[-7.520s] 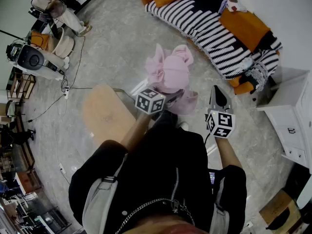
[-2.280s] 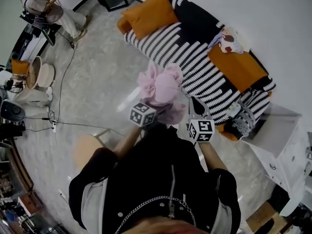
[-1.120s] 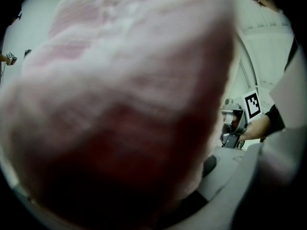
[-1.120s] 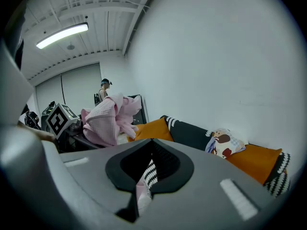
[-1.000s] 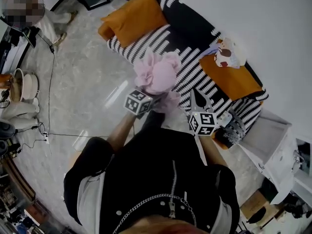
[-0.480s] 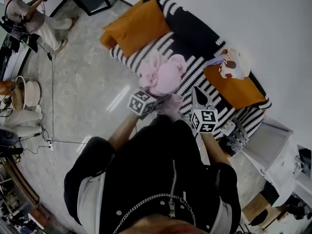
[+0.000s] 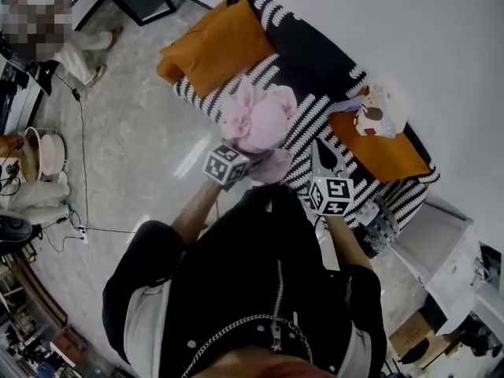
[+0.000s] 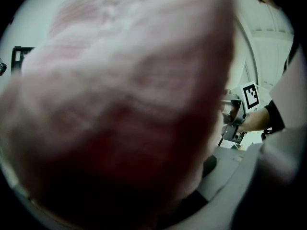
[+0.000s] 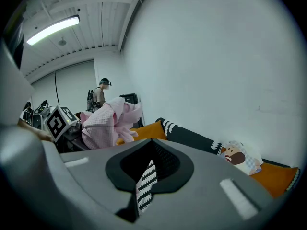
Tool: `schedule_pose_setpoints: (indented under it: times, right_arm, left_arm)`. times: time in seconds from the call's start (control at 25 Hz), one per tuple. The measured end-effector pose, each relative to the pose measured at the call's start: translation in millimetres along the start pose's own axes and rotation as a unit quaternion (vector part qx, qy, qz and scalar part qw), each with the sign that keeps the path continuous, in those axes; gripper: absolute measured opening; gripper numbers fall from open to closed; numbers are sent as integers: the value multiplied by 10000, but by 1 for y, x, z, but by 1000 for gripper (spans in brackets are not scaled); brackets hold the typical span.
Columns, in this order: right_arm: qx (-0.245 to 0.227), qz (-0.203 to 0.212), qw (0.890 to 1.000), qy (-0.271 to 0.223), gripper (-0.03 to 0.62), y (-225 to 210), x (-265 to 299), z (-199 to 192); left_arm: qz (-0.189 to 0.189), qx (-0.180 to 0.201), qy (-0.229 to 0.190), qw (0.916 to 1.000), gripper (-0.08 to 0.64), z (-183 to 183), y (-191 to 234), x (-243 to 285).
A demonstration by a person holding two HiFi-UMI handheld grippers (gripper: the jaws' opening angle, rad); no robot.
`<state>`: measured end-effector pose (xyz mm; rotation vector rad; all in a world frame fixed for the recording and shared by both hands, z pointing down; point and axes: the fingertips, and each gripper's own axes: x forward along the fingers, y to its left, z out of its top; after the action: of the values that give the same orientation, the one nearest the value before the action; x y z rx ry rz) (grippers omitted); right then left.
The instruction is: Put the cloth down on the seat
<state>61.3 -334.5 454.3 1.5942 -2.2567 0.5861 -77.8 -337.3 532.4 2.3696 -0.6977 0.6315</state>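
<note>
Left gripper [image 7: 250, 162]: our fingers pinched the bunched pink cloth [image 7: 260, 120].
Cloth: we held it aloft over the striped sofa seat [image 7: 313, 123].
Right gripper [image 7: 317, 152]: we had its fingers pressed together, empty.

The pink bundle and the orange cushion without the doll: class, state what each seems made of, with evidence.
Pink cloth bundle: soft matte fabric, perhaps waffle-weave cotton; a fine grid texture shows. Orange cushion: plain matte fabric, likely stuffed; plump, no sheen.

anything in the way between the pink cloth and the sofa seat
Nothing visible. The pink cloth, clamped in the left gripper, hangs right at a bare striped stretch of the sofa seat, clear of the orange cushion.
</note>
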Motion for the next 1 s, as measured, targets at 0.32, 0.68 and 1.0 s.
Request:
schedule_pose_setpoints:
  times: [0.32, 0.68, 1.0]
  right_arm:
    - [38, 58, 9999, 132, 1, -36, 34, -4]
    - [465, -59, 9984, 313, 0, -66, 55, -39]
    - [925, -82, 9945, 494, 0, -91, 68, -82]
  left_arm:
    - [154, -182, 92, 9997, 357, 13, 33, 63]
    - [231, -51, 184, 9995, 356, 8, 71, 148]
    - [449, -155, 193, 9987, 356, -7, 103, 219]
